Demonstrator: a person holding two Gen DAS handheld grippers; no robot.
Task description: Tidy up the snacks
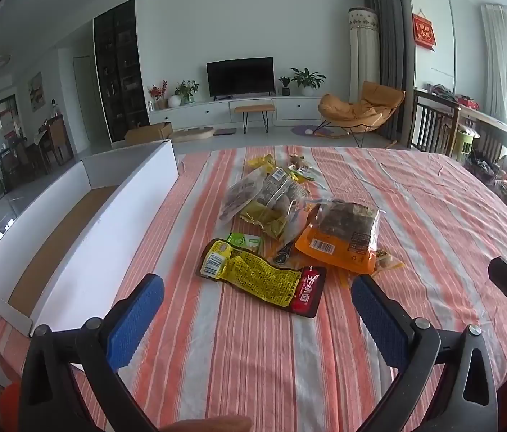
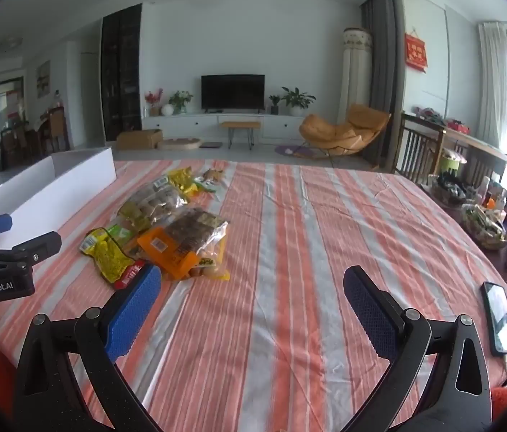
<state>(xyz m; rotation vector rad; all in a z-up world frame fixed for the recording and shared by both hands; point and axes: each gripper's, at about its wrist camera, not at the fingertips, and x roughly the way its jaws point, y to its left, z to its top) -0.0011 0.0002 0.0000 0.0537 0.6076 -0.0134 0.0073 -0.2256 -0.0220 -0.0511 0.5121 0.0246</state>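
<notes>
Both grippers, left gripper [image 1: 257, 309] & right gripper [image 2: 251, 298], had fingers spread wide w/ nothing in them. The snack pile [image 1: 289, 216] lay in the middle of the striped table [image 1: 415, 198], next to a white box [image 1: 84, 237]. Small packs under the pile were half hidden. The phone [image 2: 499, 318] sat near the table's right edge, its cable cut off.
</notes>
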